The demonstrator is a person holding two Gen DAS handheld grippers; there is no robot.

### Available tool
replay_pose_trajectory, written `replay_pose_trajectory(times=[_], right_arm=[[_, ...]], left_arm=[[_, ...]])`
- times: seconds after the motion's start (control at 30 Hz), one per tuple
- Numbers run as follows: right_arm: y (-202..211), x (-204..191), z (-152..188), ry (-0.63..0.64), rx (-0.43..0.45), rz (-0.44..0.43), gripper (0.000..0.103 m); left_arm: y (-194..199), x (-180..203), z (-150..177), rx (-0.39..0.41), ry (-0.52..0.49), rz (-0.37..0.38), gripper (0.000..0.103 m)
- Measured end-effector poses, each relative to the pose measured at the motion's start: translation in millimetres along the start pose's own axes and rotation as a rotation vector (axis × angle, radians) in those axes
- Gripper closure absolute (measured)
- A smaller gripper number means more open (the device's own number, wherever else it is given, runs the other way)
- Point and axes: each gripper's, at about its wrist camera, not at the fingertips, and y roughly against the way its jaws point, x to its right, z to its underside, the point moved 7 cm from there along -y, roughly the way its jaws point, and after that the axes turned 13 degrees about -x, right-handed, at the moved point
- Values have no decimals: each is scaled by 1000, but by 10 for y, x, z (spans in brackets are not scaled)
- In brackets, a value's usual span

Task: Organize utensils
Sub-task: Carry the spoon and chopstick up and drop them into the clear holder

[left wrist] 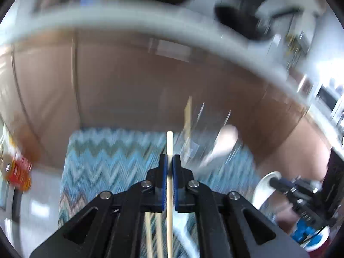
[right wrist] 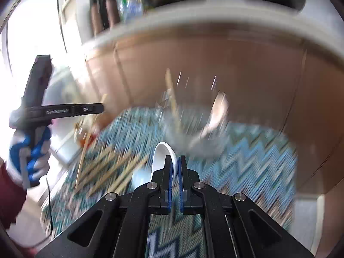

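Note:
My left gripper (left wrist: 170,157) is shut on a pale wooden chopstick (left wrist: 169,193) that runs straight up between the blue pads, above a blue zigzag mat (left wrist: 103,163). My right gripper (right wrist: 175,159) is shut on the curved handle of a white ceramic spoon (right wrist: 160,150), whose bowl hangs to the lower left. Ahead on the mat, blurred, stands a clear glass holder (right wrist: 189,126) with a chopstick (right wrist: 172,99) and a white spoon (right wrist: 219,107) in it. Several loose chopsticks (right wrist: 107,172) lie on the mat at the left. The right wrist view also shows the left gripper (right wrist: 94,108) with its chopstick (right wrist: 86,148).
A brown cardboard wall (left wrist: 129,81) rises behind the mat, with a white shelf edge (right wrist: 215,15) above it. An orange bottle (left wrist: 15,169) stands left of the mat. A gloved hand (right wrist: 30,150) with a red sleeve holds the left gripper's handle. Both views are motion-blurred.

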Motion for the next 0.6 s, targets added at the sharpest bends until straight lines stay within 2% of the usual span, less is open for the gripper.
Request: replay_pose_trajectory(times=[0.1, 0.2, 0.27, 0.33, 0.43, 0.6], right_arm=[[189, 78, -407, -10, 141, 98, 98], [229, 161, -713, -26, 244, 170, 98], [193, 204, -837, -34, 284, 206, 98], [94, 249, -903, -39, 302, 236, 98], [-150, 351, -932, -50, 302, 262, 98], [-524, 546, -862, -81, 287, 268, 98]], left_arm=[[337, 87, -473, 162, 13, 75, 99], [484, 302, -874, 340, 36, 86, 99], [455, 342, -1010, 411, 54, 76, 99], [337, 416, -1095, 462, 69, 64, 99], [-8, 487, -1151, 515, 68, -5, 99], [-587, 389, -1068, 521, 59, -102, 99]])
